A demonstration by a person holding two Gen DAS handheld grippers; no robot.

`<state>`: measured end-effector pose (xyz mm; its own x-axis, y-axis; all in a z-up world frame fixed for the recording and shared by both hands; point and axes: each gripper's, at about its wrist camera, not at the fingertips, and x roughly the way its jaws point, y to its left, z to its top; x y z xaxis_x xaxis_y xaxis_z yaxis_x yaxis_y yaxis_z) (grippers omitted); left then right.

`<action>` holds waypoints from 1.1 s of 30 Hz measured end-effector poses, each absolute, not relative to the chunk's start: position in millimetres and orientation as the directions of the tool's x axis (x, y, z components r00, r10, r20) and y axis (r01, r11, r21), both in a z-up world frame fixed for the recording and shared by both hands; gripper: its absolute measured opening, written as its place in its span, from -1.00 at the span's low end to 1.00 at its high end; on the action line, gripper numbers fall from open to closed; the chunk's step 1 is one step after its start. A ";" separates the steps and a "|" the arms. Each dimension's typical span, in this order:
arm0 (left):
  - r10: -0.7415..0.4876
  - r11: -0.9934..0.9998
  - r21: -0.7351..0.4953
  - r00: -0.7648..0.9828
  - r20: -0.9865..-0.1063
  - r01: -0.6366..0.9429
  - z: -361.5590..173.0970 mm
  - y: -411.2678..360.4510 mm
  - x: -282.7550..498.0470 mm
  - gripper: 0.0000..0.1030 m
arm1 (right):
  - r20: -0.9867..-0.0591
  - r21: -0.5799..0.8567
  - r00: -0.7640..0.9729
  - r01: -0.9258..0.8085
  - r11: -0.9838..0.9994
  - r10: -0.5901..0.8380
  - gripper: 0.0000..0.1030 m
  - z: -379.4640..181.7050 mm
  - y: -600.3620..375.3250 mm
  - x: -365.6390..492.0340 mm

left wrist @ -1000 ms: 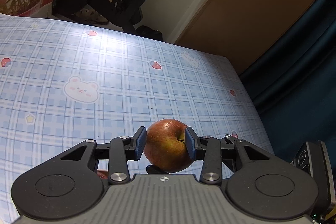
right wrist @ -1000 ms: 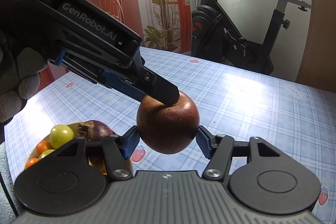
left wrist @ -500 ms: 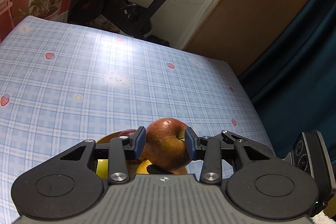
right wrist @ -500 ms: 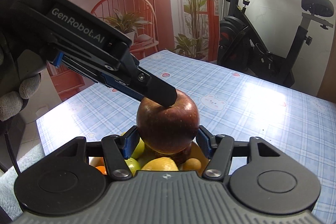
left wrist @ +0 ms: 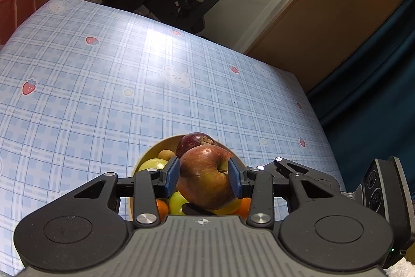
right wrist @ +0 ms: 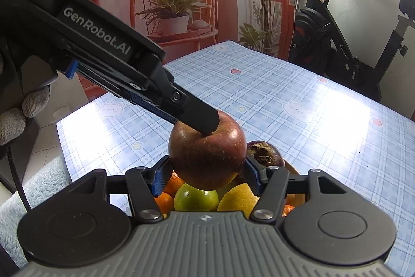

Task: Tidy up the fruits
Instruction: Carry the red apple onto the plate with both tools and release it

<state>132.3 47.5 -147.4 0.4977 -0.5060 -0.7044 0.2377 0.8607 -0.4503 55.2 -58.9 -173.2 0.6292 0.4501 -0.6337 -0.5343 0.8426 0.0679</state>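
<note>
Both sets of jaws are closed on the same apple (left wrist: pixel 206 177): my left gripper (left wrist: pixel 204 175) has its blue pads pressed to the fruit's two sides, one pad by the stem hollow, and my right gripper (right wrist: pixel 206 171) squeezes it from another angle, with its pads tight against the lower flanks. I am holding the apple in the air above the bowl (left wrist: pixel 155 147), not touching the fruit beneath.

Going by size, the bench (left wrist: pixel 103 95) fills most of both views, covered in a blue checked cloth with bears and strawberries. At its near edge sits the yellow bowl, heaped. In it, from the right wrist view, I see a dark purple fruit (right wrist: pixel 267 153) with a dry brown crown on the far right side, a yellow citrus (right wrist: pixel 237 199) near right, a green apple (right wrist: pixel 195 197) near centre, and small oranges (right wrist: pixel 163 200) on the left.

In that same view my left gripper's black finger (right wrist: pixel 202 120) lies across the top of the apple.
</note>
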 end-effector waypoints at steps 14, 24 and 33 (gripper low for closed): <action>-0.527 0.847 -0.478 0.474 -0.705 0.232 -163.7 50.0 142.5 -0.18 | -0.648 0.064 0.629 -0.517 0.853 0.430 0.22 -184.1 -60.4 59.9; -0.520 0.853 -0.462 0.478 -0.708 0.244 -167.7 45.8 151.2 -0.16 | -0.636 0.030 0.654 -0.509 0.860 0.410 0.28 -182.8 -62.0 54.9; -0.481 0.876 -0.407 0.503 -0.718 0.257 -163.2 44.3 145.9 0.13 | -0.616 0.052 0.677 -0.474 0.879 0.402 0.42 -178.3 -75.9 44.0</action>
<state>145.9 44.3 -163.2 0.5033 -0.4811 -0.7178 0.2570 0.8764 -0.4072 44.0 -75.9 -178.3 0.6775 0.4018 -0.6161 -0.4743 0.8789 0.0516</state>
